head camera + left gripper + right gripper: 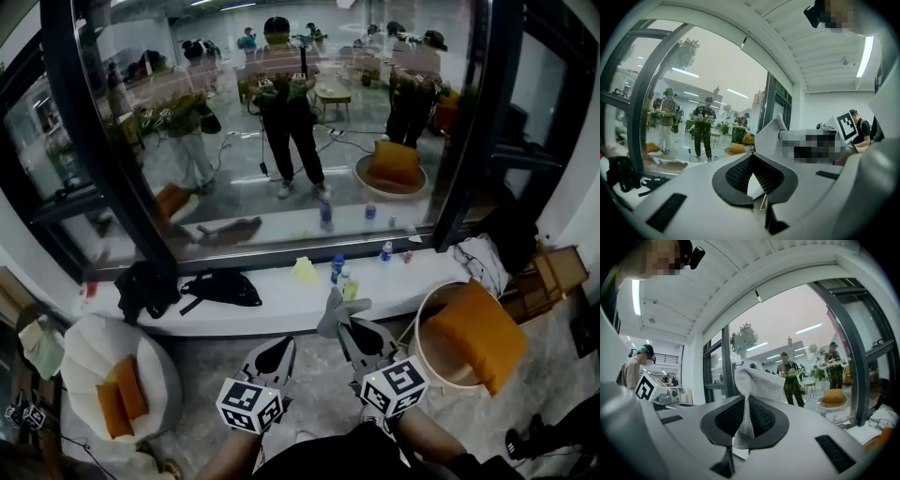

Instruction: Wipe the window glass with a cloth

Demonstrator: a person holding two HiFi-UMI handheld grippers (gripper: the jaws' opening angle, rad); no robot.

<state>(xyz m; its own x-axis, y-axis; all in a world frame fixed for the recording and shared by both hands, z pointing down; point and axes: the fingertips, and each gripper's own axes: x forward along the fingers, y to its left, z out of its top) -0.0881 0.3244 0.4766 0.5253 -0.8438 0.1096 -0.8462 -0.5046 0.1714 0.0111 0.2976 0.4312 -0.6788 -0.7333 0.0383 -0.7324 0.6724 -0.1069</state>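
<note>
Although the cloth [336, 314] is already gripped, no wiping contact is visible. As a judgement, the pickup step is complete and the whole wiping pass over the window glass [281, 112] remains to be done.

Left gripper [272, 349]: fingers brought together, with nothing between them. The glass lies well ahead of the fingertips, beyond the white sill [281, 309].

Right gripper [347, 330]: fingers closed on the grey cloth, which stands up past the fingertips. The cloth is apart from the glass, and the sill and its bottles [337, 267] lie between the two.

View differences:
- The head view alone shows both grippers side by side, low and short of the sill. It does not show the finger gaps.
- The left gripper view confirms the left gripper [757, 187] is empty. It also shows the cloth [776, 129] up and to the right of its fingers, with the window glass [708, 93] to the left.
- The right gripper view shows the grip on the right gripper [743, 427]. The cloth [757, 380] is pinched to a narrow strip between the fingers and fans out above the tips. The window glass [797, 343] is ahead and to the right.
</note>
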